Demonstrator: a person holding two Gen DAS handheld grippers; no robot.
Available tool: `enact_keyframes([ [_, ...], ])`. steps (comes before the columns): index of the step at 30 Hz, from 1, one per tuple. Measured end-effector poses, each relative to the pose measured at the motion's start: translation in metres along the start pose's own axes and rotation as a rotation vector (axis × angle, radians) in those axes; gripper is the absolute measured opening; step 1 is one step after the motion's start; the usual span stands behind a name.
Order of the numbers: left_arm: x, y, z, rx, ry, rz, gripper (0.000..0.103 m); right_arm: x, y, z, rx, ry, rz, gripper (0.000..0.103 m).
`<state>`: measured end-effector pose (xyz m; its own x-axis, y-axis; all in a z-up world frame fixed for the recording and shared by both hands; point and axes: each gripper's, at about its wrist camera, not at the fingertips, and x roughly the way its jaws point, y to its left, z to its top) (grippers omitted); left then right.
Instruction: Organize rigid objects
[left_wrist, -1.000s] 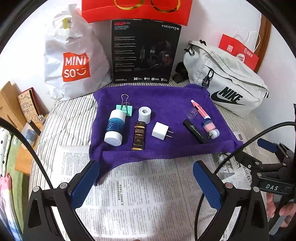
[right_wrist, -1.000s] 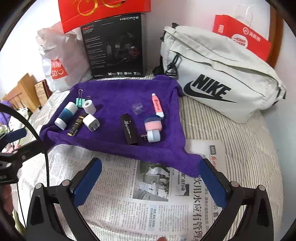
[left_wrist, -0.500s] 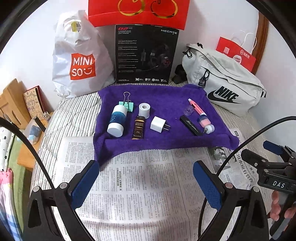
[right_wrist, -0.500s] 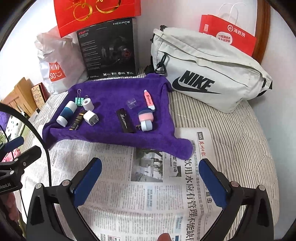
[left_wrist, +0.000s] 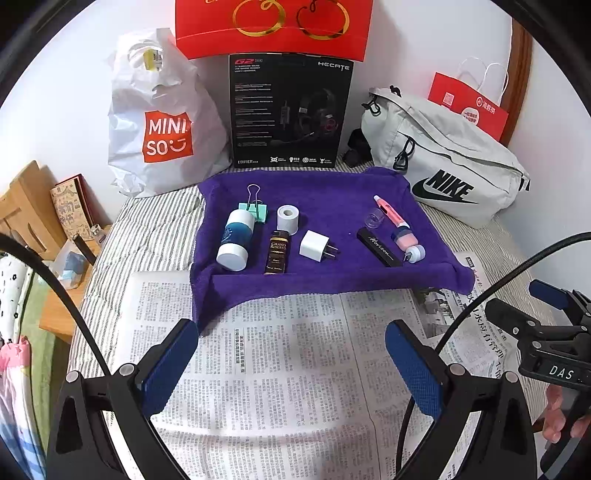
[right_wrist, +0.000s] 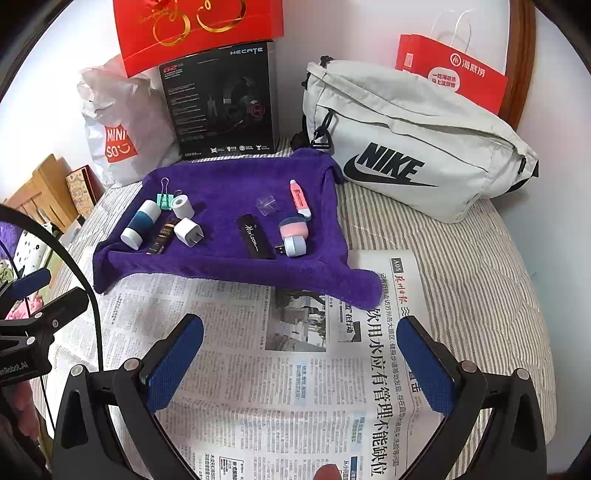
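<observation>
A purple towel (left_wrist: 332, 192) (right_wrist: 229, 177) holds several small items. A blue and white bottle (left_wrist: 236, 238) (right_wrist: 141, 224), green binder clip (left_wrist: 254, 206), white tape roll (left_wrist: 287, 218) (right_wrist: 183, 206), dark small bottle (left_wrist: 277, 252) and white charger plug (left_wrist: 314, 245) (right_wrist: 188, 231) lie at its left. A black bar (left_wrist: 378, 246) (right_wrist: 254, 236), clear cap (left_wrist: 373, 218), pink pen (left_wrist: 389, 210) (right_wrist: 300, 197) and pink and white USB piece (left_wrist: 408, 243) (right_wrist: 294, 236) lie at its right. My left gripper (left_wrist: 291, 354) and right gripper (right_wrist: 301, 350) hang open over the newspaper, short of the towel, holding nothing.
Newspaper (left_wrist: 280, 369) (right_wrist: 295, 369) covers the striped bed in front. Against the wall stand a white Miniso bag (left_wrist: 162, 122), a black headset box (left_wrist: 288, 110), a red gift box (left_wrist: 273, 26), a grey Nike bag (right_wrist: 413, 147) and a red paper bag (right_wrist: 450, 74). Wooden furniture (left_wrist: 26, 210) stands left.
Both grippers have drawn back from the towel, so it sits farther away and more newspaper shows. Both stay open; the items on the towel have not moved.
</observation>
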<state>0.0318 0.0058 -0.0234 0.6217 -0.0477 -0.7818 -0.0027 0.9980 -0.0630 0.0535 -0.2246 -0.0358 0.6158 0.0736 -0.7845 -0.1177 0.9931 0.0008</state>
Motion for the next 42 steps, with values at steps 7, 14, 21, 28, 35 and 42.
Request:
enact_keyframes([
  [7,-0.002,0.001,-0.001,0.001,0.0,0.001,0.102,-0.006,0.002,-0.001,-0.005,-0.009,0.004,0.103],
  [14,-0.003,0.001,-0.002,0.003,0.001,0.004,0.102,-0.01,0.003,-0.001,-0.011,-0.015,0.004,0.103],
  [21,-0.004,0.001,-0.002,0.004,0.0,0.005,0.102,-0.011,0.005,-0.002,-0.015,-0.017,0.001,0.103],
  [28,-0.006,0.0,-0.004,0.011,-0.002,0.008,0.102,-0.014,0.005,-0.004,-0.016,-0.021,0.002,0.103],
  [35,-0.009,0.001,-0.004,0.021,0.0,0.007,0.102,-0.014,0.006,-0.004,-0.018,-0.019,0.001,0.103],
  [42,-0.009,0.002,-0.004,0.021,-0.005,0.004,0.102,-0.014,0.005,-0.006,-0.016,-0.016,-0.001,0.103],
])
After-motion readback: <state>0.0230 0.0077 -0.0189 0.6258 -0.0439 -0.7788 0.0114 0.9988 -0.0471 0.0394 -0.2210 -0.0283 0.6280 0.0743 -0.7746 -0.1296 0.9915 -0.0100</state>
